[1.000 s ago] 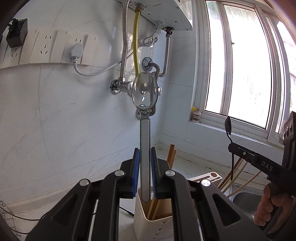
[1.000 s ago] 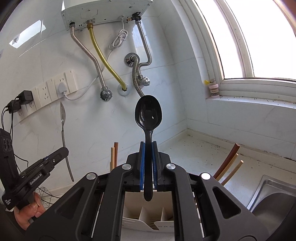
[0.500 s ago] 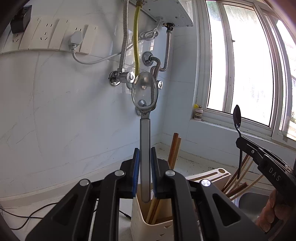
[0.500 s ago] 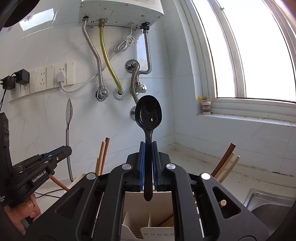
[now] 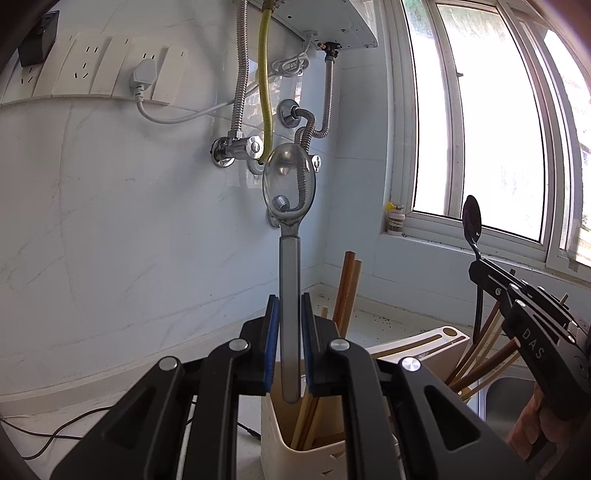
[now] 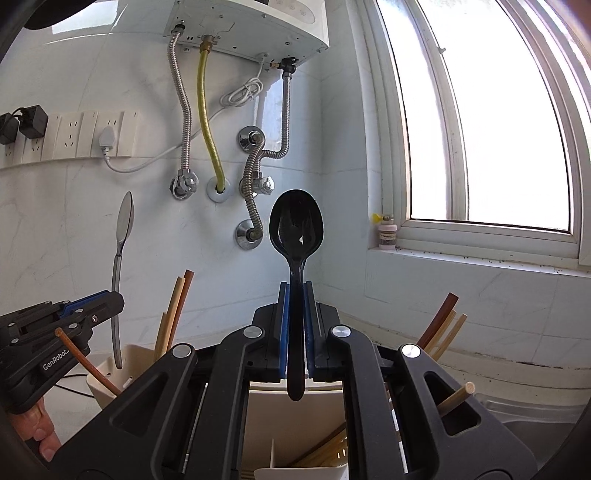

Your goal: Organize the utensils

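Observation:
My left gripper is shut on the grey handle of a silver spoon, held upright with the bowl on top. The handle's end hangs just over a cream utensil holder that has chopsticks in it. My right gripper is shut on a black spoon, also upright, above a white divided holder. In the right wrist view the left gripper and silver spoon are at the left, over the cream holder. In the left wrist view the right gripper carries the black spoon.
A water heater with metal hoses hangs on the tiled wall behind. Wall sockets sit to the left, a window with a small bottle on its sill to the right. A steel sink lies at the lower right.
Both grippers have sunk toward the holders with their spoons still gripped. The right gripper has rolled level, so its view now stands straight.

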Demonstrator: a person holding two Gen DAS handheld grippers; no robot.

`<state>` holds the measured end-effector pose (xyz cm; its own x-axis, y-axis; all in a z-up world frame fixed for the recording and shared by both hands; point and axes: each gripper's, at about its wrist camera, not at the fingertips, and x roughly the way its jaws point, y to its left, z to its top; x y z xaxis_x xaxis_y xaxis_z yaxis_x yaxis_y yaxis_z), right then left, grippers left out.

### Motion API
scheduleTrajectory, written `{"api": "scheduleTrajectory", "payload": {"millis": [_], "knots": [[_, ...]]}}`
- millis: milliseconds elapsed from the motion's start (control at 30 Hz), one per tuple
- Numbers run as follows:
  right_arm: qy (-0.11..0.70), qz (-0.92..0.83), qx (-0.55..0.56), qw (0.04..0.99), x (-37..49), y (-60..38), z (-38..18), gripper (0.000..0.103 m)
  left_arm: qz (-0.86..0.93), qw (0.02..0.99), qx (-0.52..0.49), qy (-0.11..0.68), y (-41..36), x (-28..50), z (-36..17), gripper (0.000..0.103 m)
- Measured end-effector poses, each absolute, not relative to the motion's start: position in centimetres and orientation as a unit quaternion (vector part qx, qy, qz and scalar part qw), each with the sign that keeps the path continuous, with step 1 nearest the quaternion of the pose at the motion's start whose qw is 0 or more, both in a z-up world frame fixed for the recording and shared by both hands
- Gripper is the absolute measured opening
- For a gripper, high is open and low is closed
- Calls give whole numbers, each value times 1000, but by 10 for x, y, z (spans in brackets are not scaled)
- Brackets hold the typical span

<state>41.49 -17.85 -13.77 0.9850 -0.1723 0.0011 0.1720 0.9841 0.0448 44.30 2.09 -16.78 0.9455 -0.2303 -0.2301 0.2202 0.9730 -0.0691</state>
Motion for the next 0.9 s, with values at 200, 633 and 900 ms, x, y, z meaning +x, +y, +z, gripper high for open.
{"api": "scheduleTrajectory", "payload": {"millis": [200, 633, 900], "knots": [[-9, -87, 15, 996, 417, -177, -139, 7, -108, 986, -22, 125, 19, 446, -172, 11], [-33, -78, 20, 996, 406, -178, -138, 31, -93, 993, -3, 67, 14, 422, -170, 65], [-45, -83, 19, 995, 398, -181, -129, 32, -103, 993, 22, 52, 5, 411, -159, 69]]}}
